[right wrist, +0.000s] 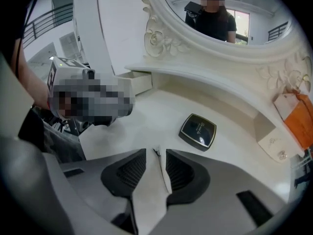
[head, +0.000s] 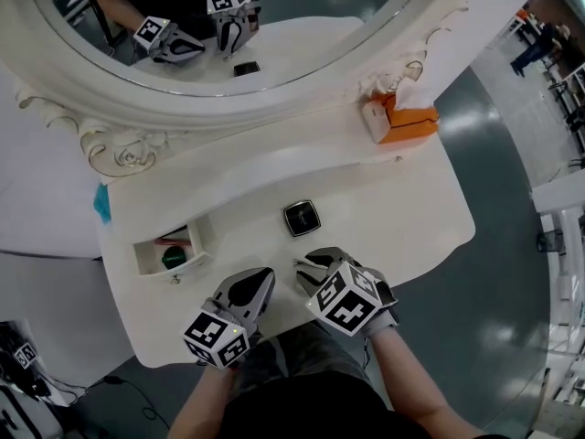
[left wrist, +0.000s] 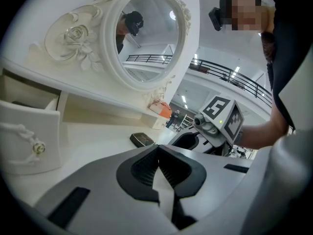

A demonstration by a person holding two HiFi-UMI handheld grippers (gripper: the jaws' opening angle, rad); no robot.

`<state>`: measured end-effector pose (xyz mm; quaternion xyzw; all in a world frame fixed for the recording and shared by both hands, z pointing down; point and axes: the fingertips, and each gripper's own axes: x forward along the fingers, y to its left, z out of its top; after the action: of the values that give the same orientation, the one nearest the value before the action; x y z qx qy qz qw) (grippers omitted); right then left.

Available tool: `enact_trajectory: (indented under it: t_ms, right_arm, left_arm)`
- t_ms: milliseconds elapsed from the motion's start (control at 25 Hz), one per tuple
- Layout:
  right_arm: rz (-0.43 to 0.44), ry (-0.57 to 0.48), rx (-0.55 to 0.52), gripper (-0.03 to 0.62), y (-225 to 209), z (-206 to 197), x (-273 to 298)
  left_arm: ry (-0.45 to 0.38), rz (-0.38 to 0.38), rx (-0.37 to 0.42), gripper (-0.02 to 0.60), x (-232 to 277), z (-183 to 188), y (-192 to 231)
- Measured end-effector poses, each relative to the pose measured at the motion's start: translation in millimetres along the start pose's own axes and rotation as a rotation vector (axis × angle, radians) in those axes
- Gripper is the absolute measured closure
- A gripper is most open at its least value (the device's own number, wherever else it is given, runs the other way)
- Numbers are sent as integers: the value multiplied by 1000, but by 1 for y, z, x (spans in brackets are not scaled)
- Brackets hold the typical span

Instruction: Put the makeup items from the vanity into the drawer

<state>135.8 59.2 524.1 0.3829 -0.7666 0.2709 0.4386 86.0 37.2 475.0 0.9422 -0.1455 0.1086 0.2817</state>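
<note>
Compact: a square black makeup compact with a silver rim (head: 301, 218) lies flat, lid shut, near the middle of the white vanity desk (head: 393, 208), touching neither claw.
Right claw: the right claw (head: 309, 264) hangs just on the near side of the compact and tips down toward the desk. Its jaws stand a narrow gap apart, with only bare desk showing between them.
Left claw: the left claw (head: 263, 275) sits just beside the right one, on its left, over the front part of the desk. Its jaws meet tip to tip and hold nothing.
Drawer: a small white drawer (head: 174, 269) stands pulled out at the desk's left end, well apart from the compact. Inside are a round dark green item (head: 173, 257) and, behind it, a red item (head: 172, 240) too small to make out.
Back of desk: an orange tissue box (head: 409, 123) stands at the right end, below the oval mirror in its carved white frame (head: 228, 108).
Mirror: the glass reflects both claws and the compact.
</note>
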Motion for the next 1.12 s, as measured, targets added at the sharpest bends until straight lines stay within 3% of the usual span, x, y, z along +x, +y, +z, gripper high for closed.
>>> enact_trajectory:
  t_ms: [760, 1120]
  right_arm:
    - [4, 38, 4, 484, -9, -17, 14]
    - [-9, 65, -17, 557, -4, -17, 16]
  left_arm:
    - [11, 10, -13, 568, 7, -6, 2]
    - [-1, 26, -15, 568, -1, -3, 6]
